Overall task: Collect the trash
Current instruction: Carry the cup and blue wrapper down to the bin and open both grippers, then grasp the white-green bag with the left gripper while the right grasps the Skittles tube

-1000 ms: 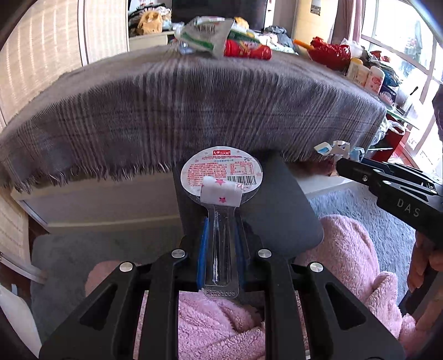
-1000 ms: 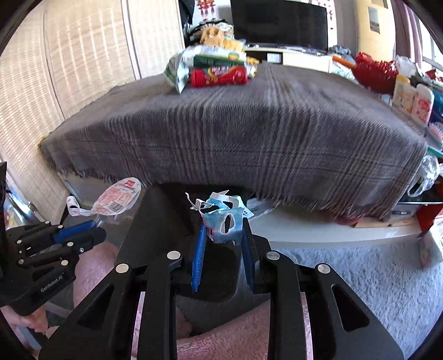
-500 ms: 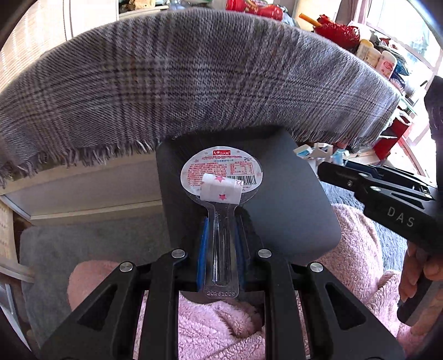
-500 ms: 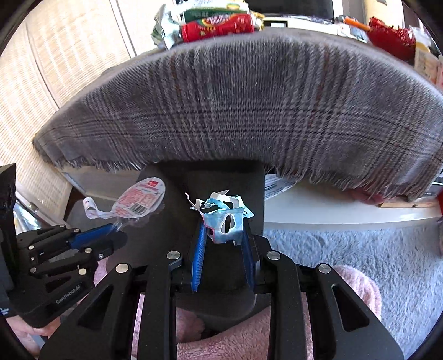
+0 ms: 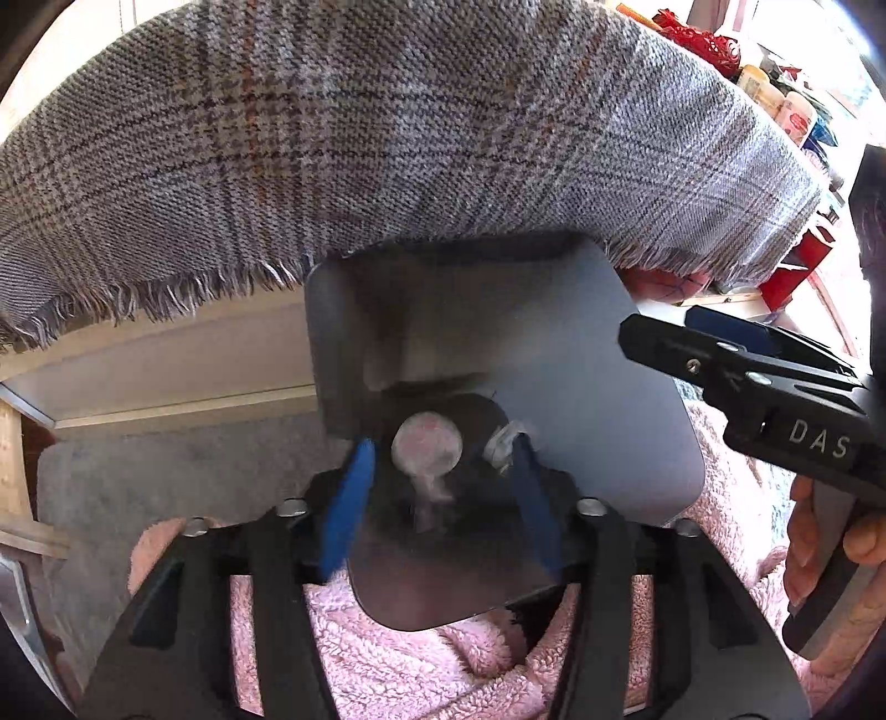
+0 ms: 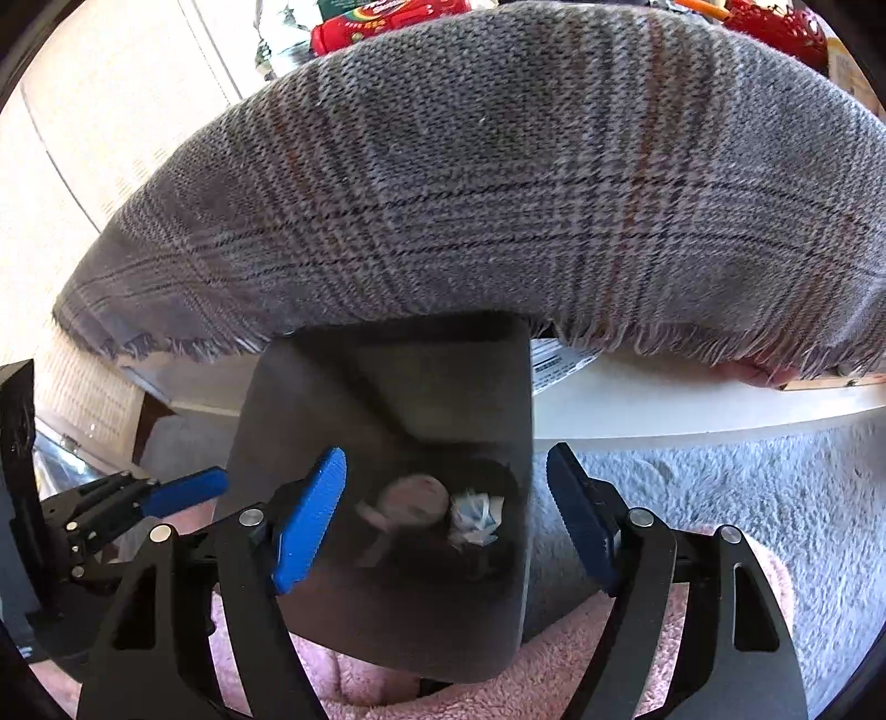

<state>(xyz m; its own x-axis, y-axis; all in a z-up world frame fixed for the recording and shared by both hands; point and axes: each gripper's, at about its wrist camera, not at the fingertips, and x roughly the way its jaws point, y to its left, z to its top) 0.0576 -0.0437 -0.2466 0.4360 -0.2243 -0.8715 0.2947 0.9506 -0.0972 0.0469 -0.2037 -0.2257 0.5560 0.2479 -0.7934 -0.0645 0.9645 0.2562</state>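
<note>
A dark grey bin (image 5: 598,387) stands below the table edge, its mouth under both grippers. My left gripper (image 5: 442,459) hangs over it with its jaws opening and nothing between the blue pads. Blurred inside the bin are the round pink-printed lid (image 5: 426,447) with its clear tab and a crumpled blue-and-white wrapper (image 5: 501,446). My right gripper (image 6: 446,451) is also over the bin (image 6: 387,387), jaws opening and empty. The lid (image 6: 416,498) and the wrapper (image 6: 477,518) lie below it. Each gripper shows in the other's view: the right (image 5: 720,354), the left (image 6: 183,490).
A grey plaid cloth (image 5: 387,127) with a frayed fringe drapes over the table just above the bin. Red snack packets (image 6: 387,22) sit at its far side. Pink fleece (image 5: 398,664) lies under the grippers, grey carpet (image 6: 720,487) to the right, and a white lower shelf (image 6: 664,404) behind.
Both grippers sank toward the bin and opened. The lid left the left gripper and the crumpled wrapper left the right one; both now lie down inside the bin.
</note>
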